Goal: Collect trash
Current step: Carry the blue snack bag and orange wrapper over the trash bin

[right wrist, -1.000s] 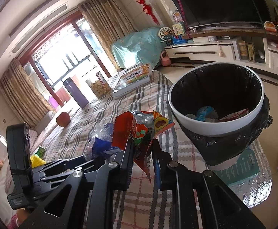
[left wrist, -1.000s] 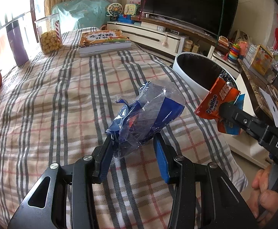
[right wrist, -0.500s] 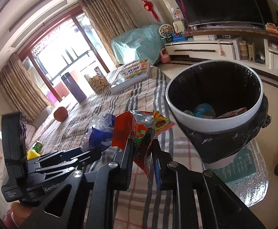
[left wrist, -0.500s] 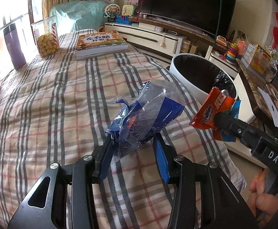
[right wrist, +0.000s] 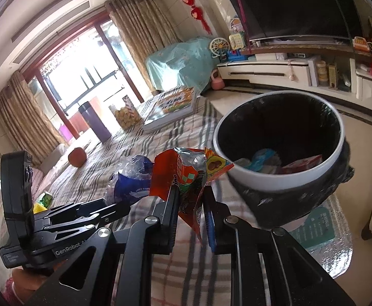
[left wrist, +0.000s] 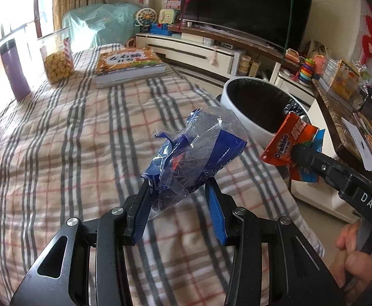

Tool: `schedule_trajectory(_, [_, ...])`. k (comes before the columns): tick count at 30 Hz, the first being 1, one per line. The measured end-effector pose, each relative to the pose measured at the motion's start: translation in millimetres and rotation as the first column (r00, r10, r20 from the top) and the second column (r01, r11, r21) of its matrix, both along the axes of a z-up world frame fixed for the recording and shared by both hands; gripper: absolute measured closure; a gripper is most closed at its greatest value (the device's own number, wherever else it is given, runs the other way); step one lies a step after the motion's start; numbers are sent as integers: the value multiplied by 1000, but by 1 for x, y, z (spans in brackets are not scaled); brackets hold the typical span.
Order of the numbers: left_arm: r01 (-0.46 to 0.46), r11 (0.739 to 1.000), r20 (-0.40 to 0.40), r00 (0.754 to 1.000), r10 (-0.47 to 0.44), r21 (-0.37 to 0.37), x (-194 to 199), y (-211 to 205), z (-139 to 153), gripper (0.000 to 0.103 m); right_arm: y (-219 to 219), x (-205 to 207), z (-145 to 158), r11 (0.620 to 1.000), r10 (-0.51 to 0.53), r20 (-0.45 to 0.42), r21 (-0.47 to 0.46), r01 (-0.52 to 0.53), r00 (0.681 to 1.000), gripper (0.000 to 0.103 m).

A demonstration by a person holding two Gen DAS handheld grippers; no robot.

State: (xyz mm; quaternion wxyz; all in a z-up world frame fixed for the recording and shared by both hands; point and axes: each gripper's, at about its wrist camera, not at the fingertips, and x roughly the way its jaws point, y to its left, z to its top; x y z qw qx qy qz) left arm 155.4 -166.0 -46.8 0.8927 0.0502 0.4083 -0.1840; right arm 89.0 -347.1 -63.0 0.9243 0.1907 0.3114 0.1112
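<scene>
Status: both pieces of trash are lifted; neither has been dropped yet. The left claw [left wrist: 179,191] is clamped on a crumpled blue-and-clear plastic bag [left wrist: 196,153], held at centre frame above the plaid-covered tabletop [left wrist: 58,153]. The right claw [right wrist: 191,193] is clenched on an orange snack wrapper [right wrist: 186,173], lower centre of its view, just left of the bin's rim. The white bin [right wrist: 283,178] with black liner, right of centre, already contains several wrappers. Remaining, by judgement: carry both items over the opening and release them.

Legible writing: "Ovaltine" on the wrapper in the left view; "DAS" on the right claw body; "GenRobot" on the left claw body. The title on the book [left wrist: 129,63] is unreadable.
</scene>
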Motion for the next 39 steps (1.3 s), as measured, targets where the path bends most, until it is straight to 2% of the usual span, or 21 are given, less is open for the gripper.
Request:
schedule_trajectory(12, [59, 998, 19, 998, -59, 8, 6, -33, 9, 62, -33, -1, 4, 998, -67, 6, -4, 67, 998, 84])
schedule_trajectory(39, [125, 992, 40, 991, -127, 31, 13, -74, 18, 62, -59, 4, 4, 994, -111, 6, 8, 110, 994, 81])
